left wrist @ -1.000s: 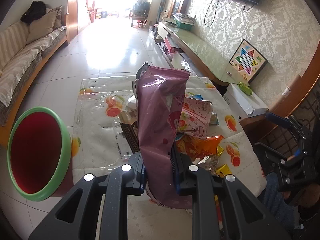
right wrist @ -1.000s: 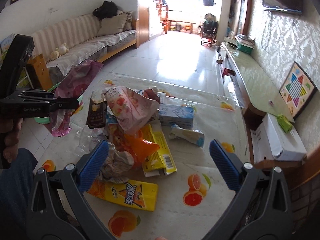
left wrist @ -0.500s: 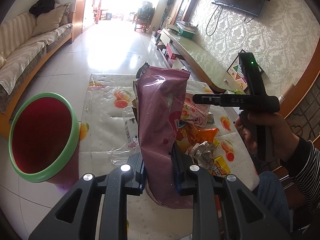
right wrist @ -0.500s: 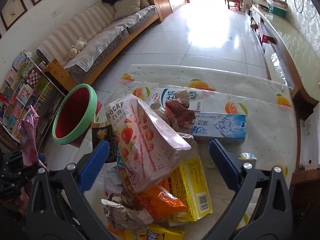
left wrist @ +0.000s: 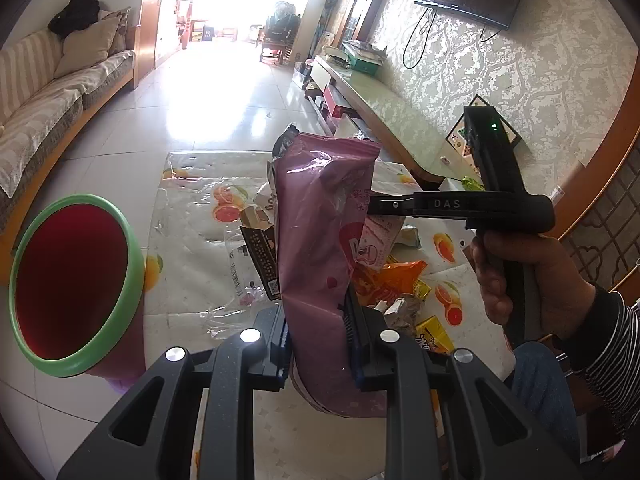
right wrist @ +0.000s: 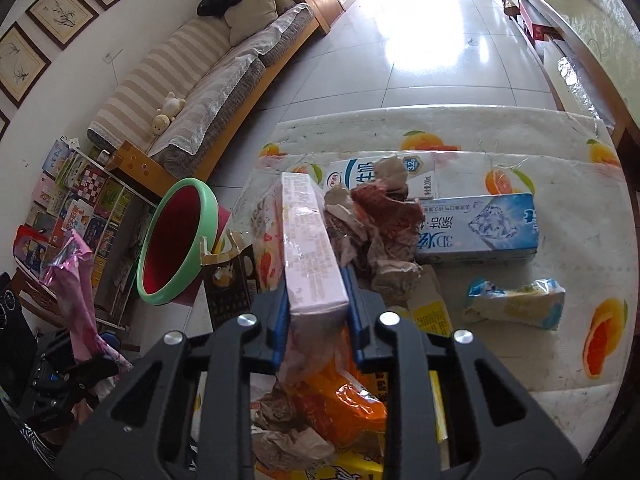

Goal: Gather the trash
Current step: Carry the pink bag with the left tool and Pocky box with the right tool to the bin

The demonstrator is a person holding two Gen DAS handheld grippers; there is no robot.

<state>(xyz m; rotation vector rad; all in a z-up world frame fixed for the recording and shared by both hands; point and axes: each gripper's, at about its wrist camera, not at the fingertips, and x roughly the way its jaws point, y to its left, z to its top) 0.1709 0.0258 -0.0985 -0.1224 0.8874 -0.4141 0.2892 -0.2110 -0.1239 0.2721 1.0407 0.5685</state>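
Box (right wrist: pixel 310 248) clamped in right gripper (right wrist: pixel 316 320).

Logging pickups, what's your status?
Left gripper shut on pink bag. Right gripper shut on pink box. Bin open, unobstructed.

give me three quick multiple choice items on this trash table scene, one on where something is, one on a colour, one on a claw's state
1. Where is the bin relative to the table in the left wrist view?
A. on the table
B. on the floor off its left edge
C. under the TV

2. What colour is the bin's rim?
A. green
B. blue
C. black

3. What is the right claw doing?
A. hanging open above the pile
B. shut on nothing
C. shut on the pink snack box

Answers:
1 B, the bin stands on the floor tiles left of the table.
2 A, a green ring circles its red inside.
3 C, both blue pads press the box's sides.
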